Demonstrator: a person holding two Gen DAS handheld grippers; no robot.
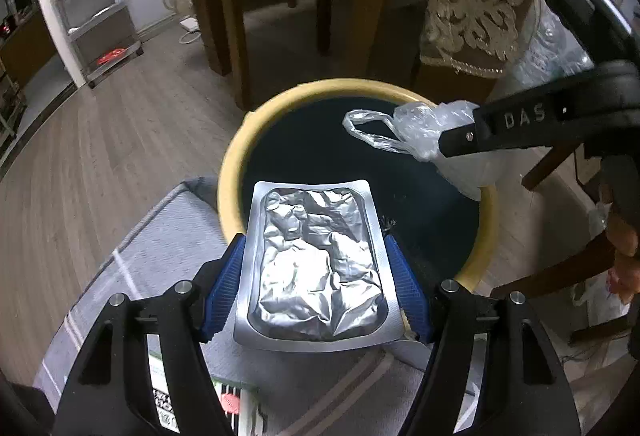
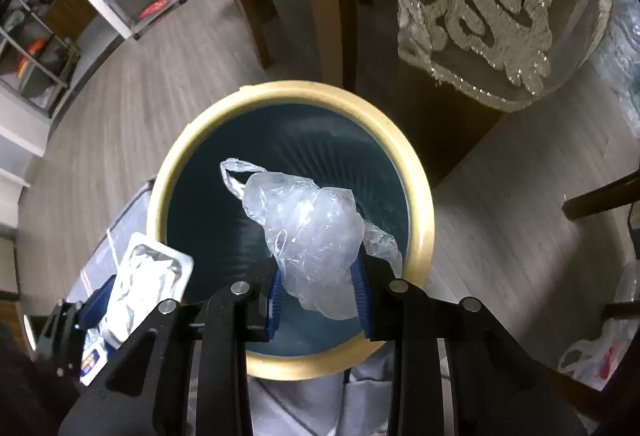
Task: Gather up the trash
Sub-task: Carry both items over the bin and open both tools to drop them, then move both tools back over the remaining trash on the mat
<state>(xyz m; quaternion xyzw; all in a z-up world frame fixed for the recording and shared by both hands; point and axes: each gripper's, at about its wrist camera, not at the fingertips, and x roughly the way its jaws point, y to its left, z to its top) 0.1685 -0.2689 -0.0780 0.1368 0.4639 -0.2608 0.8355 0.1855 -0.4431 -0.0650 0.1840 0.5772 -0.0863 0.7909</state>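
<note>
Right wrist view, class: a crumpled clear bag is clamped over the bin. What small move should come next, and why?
Probably open the right gripper and let the plastic bag fall. It hangs directly above the open mouth of the bin, inside the yellow rim, so it should drop in. The left gripper holds its foil pack only at the rim's edge.

Silver crinkled foil pack (image 1: pixel 318 264); clear plastic bag (image 2: pixel 316 236); bin (image 2: pixel 420 196) cream rim, dark teal ribbed inside; blue ridged pads (image 1: pixel 226 284); grey rug (image 1: pixel 160 248) pale stripes; beige lace cloth (image 2: pixel 500 8)
</note>
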